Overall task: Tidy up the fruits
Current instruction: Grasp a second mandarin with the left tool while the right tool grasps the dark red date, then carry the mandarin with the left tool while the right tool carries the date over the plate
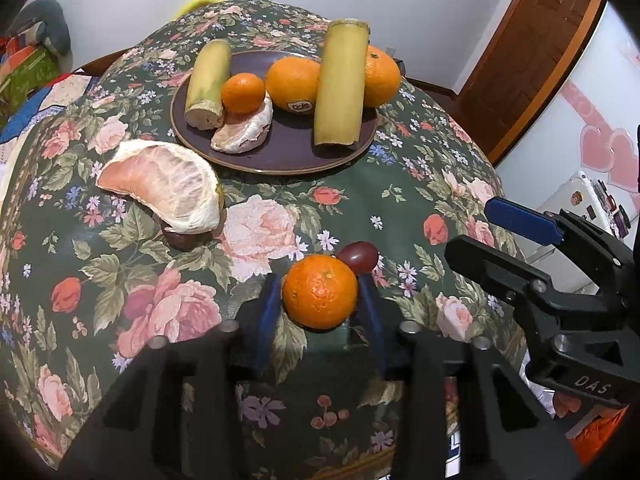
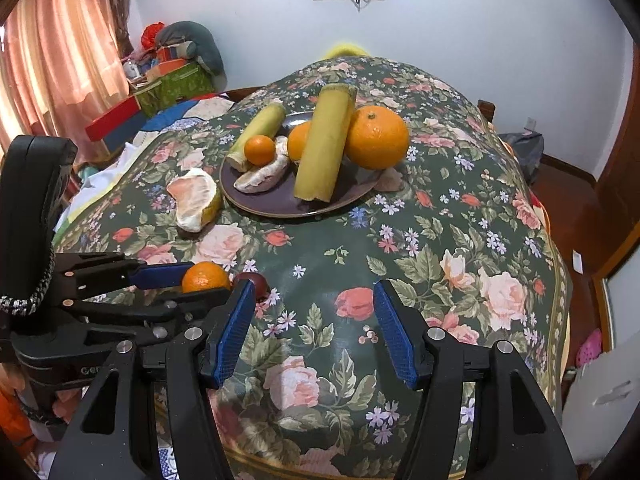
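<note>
A small mandarin [image 1: 320, 292] sits on the flowered tablecloth, with my left gripper [image 1: 320, 280] shut on it, one blue pad against each side. A dark red grape [image 1: 359, 256] touches the mandarin's far side. The same mandarin [image 2: 206, 277] and left gripper [image 2: 188, 286] show at the left of the right wrist view. My right gripper [image 2: 314, 286] hovers open over bare cloth, holding nothing. Further back, a dark plate [image 1: 280, 156] holds two yellow-green stalk pieces, oranges, a mandarin and a peeled pomelo wedge. A larger pomelo piece [image 1: 168, 184] lies on the cloth left of the plate.
The tablecloth [image 2: 440, 240] drops off at the right and near edges. Boxes and cushions [image 2: 176, 76] are piled beyond the table's left side beside a curtain. A wooden door [image 1: 532, 52] and a white fridge [image 1: 580, 200] stand to the right.
</note>
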Demonstrator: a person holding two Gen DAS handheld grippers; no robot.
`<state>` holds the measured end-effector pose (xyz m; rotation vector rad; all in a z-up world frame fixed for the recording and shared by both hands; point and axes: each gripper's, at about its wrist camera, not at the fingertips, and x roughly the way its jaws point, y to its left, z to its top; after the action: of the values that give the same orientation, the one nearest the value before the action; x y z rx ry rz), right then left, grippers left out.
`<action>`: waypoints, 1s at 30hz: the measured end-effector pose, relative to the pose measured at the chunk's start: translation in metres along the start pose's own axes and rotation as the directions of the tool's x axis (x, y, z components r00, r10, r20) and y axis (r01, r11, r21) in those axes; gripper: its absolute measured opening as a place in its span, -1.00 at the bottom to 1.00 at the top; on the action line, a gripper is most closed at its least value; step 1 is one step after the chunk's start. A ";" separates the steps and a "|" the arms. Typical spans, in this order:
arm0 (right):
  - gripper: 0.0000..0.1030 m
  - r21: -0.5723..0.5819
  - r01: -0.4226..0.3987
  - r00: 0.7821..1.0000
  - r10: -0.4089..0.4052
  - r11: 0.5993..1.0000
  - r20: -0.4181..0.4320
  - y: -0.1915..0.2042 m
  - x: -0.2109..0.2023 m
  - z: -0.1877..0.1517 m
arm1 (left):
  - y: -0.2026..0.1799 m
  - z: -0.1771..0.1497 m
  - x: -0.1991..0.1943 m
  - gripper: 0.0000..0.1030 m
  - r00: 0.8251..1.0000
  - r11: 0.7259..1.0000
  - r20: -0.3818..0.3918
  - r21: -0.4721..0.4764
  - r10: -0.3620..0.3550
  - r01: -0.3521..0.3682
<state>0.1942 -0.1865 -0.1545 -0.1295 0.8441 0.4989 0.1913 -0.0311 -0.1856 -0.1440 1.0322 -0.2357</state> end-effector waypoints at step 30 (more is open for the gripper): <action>-0.54 -0.070 -0.118 0.990 0.112 0.991 -0.085 0.037 0.051 0.000 | 0.052 0.007 -0.031 -0.27 0.987 0.992 0.124 -0.094 0.101 -0.090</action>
<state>0.2049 -0.1358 -0.1892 -0.1717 0.9155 0.6376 0.1882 0.0272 -0.1679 -0.1870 0.9188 -0.0924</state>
